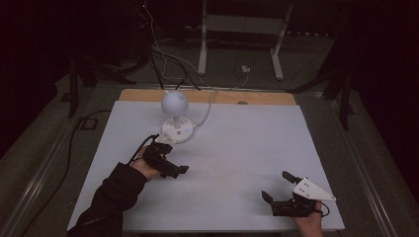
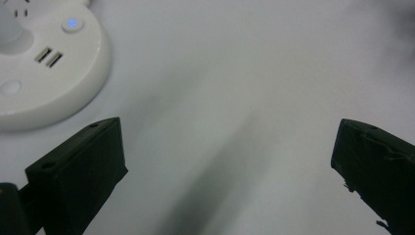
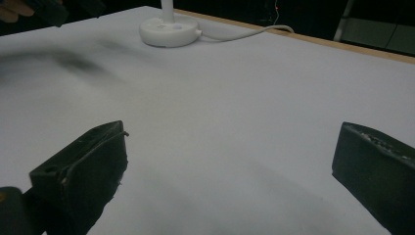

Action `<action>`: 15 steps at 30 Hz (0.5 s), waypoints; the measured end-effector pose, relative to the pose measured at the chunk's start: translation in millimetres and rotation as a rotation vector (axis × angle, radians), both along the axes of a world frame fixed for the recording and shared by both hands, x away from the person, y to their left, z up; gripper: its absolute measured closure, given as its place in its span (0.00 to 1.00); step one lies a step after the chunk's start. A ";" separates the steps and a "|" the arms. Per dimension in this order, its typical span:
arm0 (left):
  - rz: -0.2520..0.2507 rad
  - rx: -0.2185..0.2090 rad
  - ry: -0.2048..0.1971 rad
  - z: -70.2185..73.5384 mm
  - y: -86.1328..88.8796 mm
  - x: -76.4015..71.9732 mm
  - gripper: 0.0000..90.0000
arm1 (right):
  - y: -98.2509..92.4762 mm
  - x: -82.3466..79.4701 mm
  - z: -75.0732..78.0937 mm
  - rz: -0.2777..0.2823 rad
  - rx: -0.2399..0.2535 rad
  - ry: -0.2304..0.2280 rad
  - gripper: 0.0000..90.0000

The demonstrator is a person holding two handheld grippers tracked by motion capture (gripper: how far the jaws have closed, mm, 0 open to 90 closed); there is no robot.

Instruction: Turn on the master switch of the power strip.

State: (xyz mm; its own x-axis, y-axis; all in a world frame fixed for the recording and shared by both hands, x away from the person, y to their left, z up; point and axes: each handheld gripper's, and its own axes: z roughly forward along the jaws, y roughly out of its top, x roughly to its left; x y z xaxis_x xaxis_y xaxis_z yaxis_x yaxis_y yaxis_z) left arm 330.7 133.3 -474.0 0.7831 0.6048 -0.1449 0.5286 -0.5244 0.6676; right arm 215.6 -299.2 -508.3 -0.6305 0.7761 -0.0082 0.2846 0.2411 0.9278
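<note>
Jaws on the left gripper (image 1: 174, 170) stand wide apart with nothing between them, and the white desk lamp (image 1: 175, 102) rises just beyond it, its round base (image 2: 46, 63) with two USB ports and a small blue-lit button lying just off the gripper's left jaw, apparently not touching. Well apart from the lamp, the right gripper (image 1: 277, 185) also gapes wide over the white table top (image 1: 237, 148), holding nothing, with the lamp's white cable (image 3: 244, 33) trailing far ahead of it.

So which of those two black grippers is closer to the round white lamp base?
Left. The left gripper sits just in front of the round white lamp base; the right gripper is far off, near the table's front edge.
</note>
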 end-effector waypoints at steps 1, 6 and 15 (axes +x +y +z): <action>0.006 0.005 -0.003 -0.9 1.6 -2.3 0.00 | 0.0 0.1 -0.1 0.000 0.000 0.001 0.00; -0.005 0.030 0.001 -9.3 7.5 -16.6 0.00 | 0.2 0.4 -0.6 -0.002 -0.003 0.004 0.00; -0.017 0.058 0.008 -28.9 19.8 -42.3 0.00 | 1.0 -0.1 -0.3 0.000 -0.006 0.000 0.00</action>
State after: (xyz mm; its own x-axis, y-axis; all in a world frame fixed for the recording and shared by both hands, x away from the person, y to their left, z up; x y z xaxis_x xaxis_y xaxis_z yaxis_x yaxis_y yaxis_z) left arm 288.4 153.1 -502.8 0.7921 0.5992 -0.1165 0.5245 -0.5706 0.6319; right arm 215.5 -298.2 -508.6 -0.6308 0.7759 -0.0126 0.2849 0.2467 0.9263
